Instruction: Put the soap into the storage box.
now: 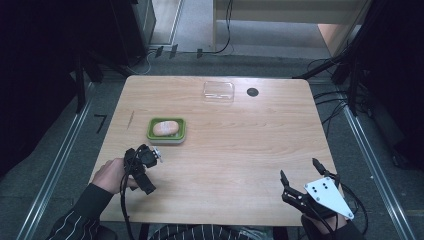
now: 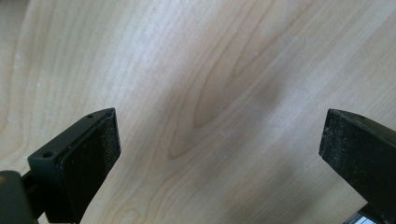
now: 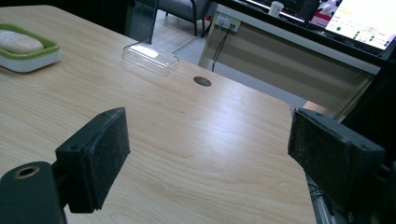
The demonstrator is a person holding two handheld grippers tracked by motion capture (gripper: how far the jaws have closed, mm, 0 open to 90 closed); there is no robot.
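A green and white soap dish (image 1: 151, 134) sits left of the table's middle, with a pale pink bar of soap (image 1: 166, 128) in it. In the right gripper view the dish (image 3: 35, 58) and soap (image 3: 17, 42) lie at the far left. A clear plastic lid (image 1: 218, 92) rests near the far edge, and the right gripper view also shows this lid (image 3: 150, 57). My left gripper (image 1: 141, 170) hovers just in front of the dish, pointing down at bare wood, open (image 2: 219, 144) with nothing between its jaws. My right gripper (image 1: 299, 168) stands open (image 3: 210, 140) and empty at the near right corner.
A dark round hole (image 1: 252, 91) sits in the tabletop right of the lid, and it is the same hole (image 3: 202, 81) in the right gripper view. Cables and black stands ring the wooden table (image 1: 240, 150). A desk with lit screens (image 3: 359, 21) stands beyond the far edge.
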